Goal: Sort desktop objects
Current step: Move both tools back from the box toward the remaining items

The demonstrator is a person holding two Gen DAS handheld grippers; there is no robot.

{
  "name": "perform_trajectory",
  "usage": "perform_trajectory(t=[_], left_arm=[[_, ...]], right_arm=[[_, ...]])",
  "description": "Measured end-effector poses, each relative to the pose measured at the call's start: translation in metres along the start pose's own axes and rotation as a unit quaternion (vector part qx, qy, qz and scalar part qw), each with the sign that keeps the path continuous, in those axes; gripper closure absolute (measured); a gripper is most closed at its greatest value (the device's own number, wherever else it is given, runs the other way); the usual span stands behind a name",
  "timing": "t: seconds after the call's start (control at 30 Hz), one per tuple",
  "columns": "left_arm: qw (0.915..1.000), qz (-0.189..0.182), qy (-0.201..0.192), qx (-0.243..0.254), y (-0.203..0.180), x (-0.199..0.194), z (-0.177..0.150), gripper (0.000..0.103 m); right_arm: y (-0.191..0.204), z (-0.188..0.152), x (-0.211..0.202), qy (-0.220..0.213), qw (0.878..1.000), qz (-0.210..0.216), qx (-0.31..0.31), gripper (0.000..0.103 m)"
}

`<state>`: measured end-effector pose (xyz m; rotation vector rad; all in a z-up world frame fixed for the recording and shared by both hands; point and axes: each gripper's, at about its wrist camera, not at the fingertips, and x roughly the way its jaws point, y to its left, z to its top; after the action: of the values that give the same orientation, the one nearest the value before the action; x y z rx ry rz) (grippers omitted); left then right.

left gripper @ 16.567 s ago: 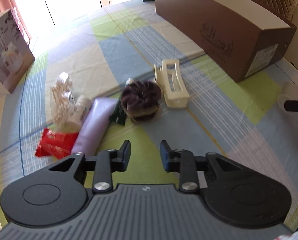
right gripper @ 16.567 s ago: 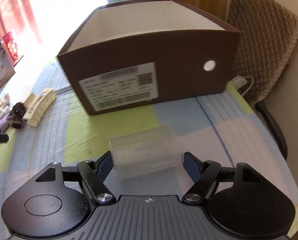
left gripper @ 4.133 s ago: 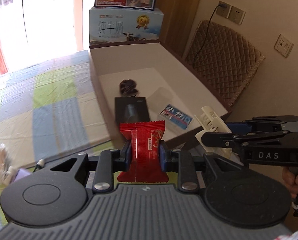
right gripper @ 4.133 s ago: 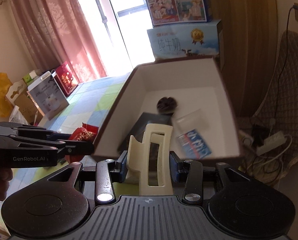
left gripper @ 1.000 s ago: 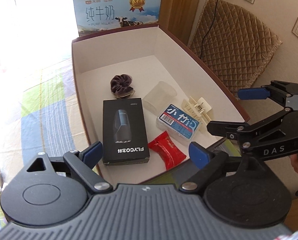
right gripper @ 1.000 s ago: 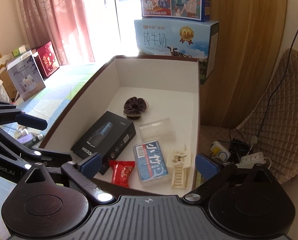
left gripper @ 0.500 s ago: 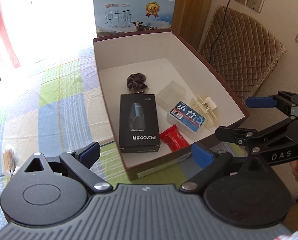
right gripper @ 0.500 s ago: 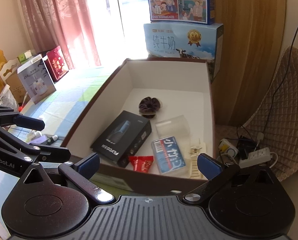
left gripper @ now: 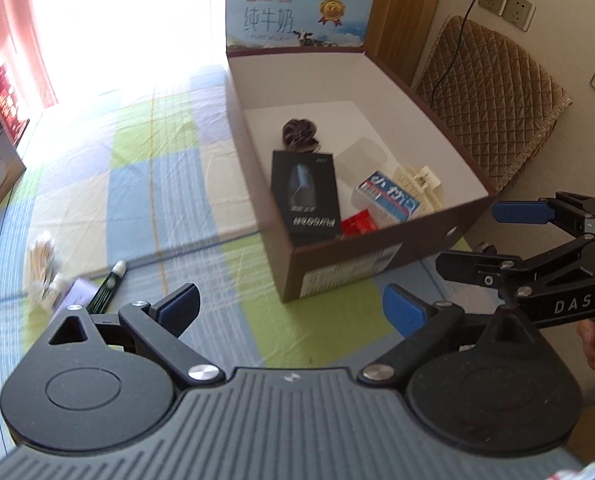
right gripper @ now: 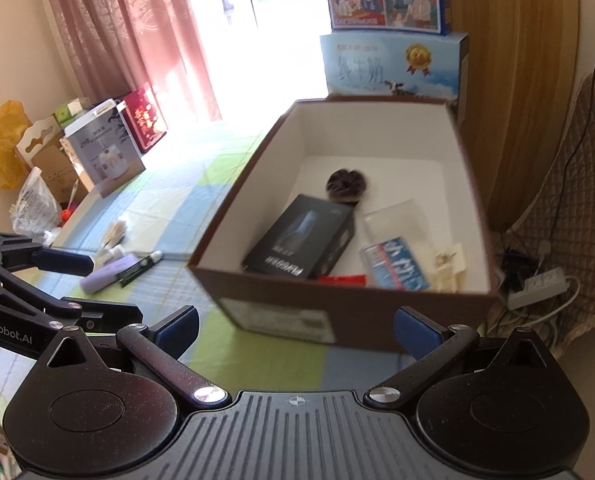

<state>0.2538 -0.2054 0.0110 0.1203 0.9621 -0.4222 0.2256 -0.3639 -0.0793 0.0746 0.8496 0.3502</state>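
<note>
A brown cardboard box (left gripper: pixel 381 256) (right gripper: pixel 281 312) stands on the checked tablecloth. It holds a black product box (left gripper: pixel 305 196) (right gripper: pixel 301 240), a dark scrunchie (left gripper: pixel 299 132) (right gripper: pixel 345 186), a clear cup (left gripper: pixel 359 160), a blue-and-white pack (left gripper: pixel 389 198) (right gripper: pixel 395 264), a cream hair clip (left gripper: pixel 419 184) (right gripper: pixel 449 266) and a red snack packet (left gripper: pixel 357 224) (right gripper: pixel 343 279). My left gripper (left gripper: pixel 291 308) is open and empty in front of the box. My right gripper (right gripper: pixel 295 330) is open and empty, to the right of the left one. A green tube (left gripper: pixel 107 288) (right gripper: pixel 139 266), a lilac pouch (right gripper: pixel 105 274) and cotton swabs (left gripper: pixel 39 264) lie left of the box.
Milk cartons (left gripper: pixel 297 20) (right gripper: pixel 393 62) stand behind the box. A quilted chair (left gripper: pixel 489 96) is at the right, past the table edge. Gift boxes and bags (right gripper: pixel 105 152) sit at the far left. A power strip (right gripper: pixel 537 286) lies on the floor.
Both grippers have pulled back and down from above the box, still open. The box now appears farther away and the loose items at the left have come into view.
</note>
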Motion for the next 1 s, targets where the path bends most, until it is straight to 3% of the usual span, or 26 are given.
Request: perform_trajectory(t=[0.53,1.0], left_arm=[[0.9955,0.040,0.047,-0.071,0.070,-0.016,-0.071,0.007],[0.9927,0.079,0.032,-0.086,0.134,-0.032,-0.097,0.008]], right_arm=[[0.076,-0.038,0.039,0.066,0.997,0.046,-0.013,0.002],[0.131,-0.041,0.085,0.082,0.995,0.053,-0.006,0.002]])
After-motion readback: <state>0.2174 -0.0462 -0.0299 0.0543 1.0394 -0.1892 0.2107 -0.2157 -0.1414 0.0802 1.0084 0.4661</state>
